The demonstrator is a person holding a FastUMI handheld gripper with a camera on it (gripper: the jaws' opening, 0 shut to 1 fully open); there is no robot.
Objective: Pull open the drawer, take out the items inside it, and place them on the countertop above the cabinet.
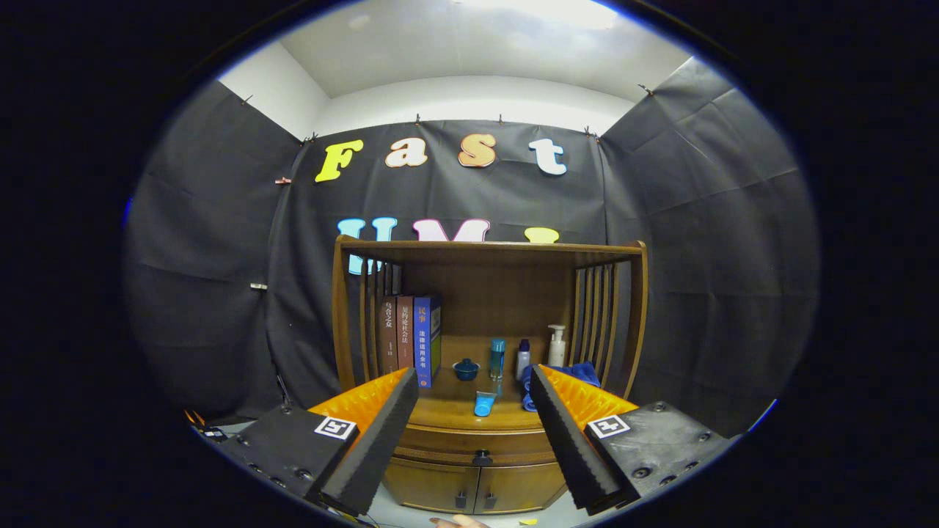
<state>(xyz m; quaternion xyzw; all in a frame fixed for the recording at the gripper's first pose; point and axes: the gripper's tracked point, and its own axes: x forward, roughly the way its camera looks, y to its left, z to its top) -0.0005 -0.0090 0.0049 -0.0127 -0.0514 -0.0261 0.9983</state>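
Dark cloth walls back a wooden cabinet whose drawer sits shut while small blue items already lie on its table, fitting either a finished emptying or one ahead, with the tongs spread wide, holding nothing, well short.

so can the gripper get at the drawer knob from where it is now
Probably yes. The gripper is open, and the drawer knob sits ahead of the fingers, roughly centred between them, with nothing in front of it. The drawer looks shut, so it still has to close in.
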